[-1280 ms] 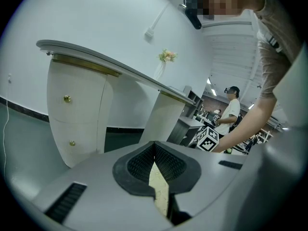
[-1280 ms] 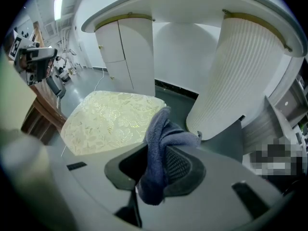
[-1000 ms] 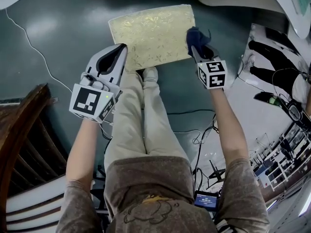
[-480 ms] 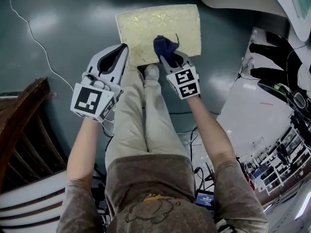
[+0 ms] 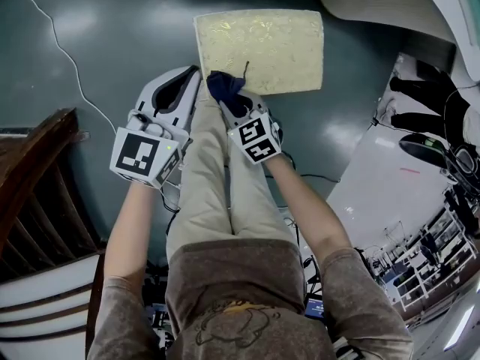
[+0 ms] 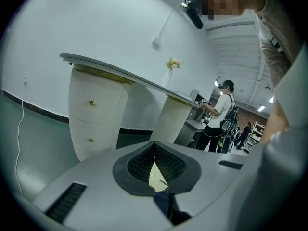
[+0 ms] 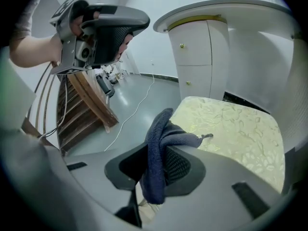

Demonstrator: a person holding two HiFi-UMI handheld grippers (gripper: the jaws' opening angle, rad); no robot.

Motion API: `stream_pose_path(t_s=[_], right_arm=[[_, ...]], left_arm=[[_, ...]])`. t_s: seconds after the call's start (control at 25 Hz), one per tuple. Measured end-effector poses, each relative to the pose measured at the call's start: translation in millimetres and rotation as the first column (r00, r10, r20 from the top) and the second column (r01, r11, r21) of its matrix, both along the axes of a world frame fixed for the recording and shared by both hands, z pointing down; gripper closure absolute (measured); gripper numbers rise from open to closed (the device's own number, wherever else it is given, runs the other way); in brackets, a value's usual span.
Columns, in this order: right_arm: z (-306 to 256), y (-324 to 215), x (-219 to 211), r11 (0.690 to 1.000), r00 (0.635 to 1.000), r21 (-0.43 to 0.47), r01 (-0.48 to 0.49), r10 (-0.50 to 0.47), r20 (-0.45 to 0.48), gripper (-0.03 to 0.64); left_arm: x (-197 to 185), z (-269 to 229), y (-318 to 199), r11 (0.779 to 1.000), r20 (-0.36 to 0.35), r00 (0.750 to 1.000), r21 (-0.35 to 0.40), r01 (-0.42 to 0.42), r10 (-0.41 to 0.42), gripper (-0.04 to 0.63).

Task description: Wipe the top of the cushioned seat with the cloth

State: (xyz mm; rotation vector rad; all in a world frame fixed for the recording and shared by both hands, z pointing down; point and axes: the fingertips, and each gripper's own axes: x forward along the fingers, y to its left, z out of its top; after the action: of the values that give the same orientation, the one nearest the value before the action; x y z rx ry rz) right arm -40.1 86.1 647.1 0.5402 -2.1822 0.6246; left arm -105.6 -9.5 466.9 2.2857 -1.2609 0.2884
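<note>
Seat top: cushioned seat (image 5: 270, 43) bare right of the cloth (image 5: 221, 85).
Near-left corner: left gripper (image 5: 191, 73) crowds just beside right gripper (image 5: 229, 100).
Far side: white cabinet (image 7: 197, 57) close behind.

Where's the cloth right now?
Head view: the dark blue cloth is clamped in the right gripper at the cushioned seat's near-left corner, just right of the left gripper.

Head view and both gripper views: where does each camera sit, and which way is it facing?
Head view: on the person's head, looking steeply down at the pale yellow patterned cushioned seat; shows legs, forearms, left gripper, right gripper holding the dark blue cloth.
Left gripper view: on the left gripper, facing the curved white cabinet; jaws together, person's shirt upper right.
Right gripper view: on the right gripper, facing over the seat; left hand upper left.
Shared: both gripper views show the cabinet.
</note>
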Motion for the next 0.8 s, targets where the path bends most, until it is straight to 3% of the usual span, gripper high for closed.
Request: stream_pose_path(t_s=[0.44,0.8], right_arm=[[21,11,-17,0.998,0.997,0.015,0.057,-0.056,-0.056,0.518],[11,8,-7,0.998,0.997,0.03,0.051,-0.049,-0.062,0.518]], left_arm=[[-16,3,2,0.999,0.004,0.999,-0.016,0.035,-0.035,0.578],[-2,-7,1,1.0,-0.004,1.0,-0.013,0.015,-0.015,0.578]])
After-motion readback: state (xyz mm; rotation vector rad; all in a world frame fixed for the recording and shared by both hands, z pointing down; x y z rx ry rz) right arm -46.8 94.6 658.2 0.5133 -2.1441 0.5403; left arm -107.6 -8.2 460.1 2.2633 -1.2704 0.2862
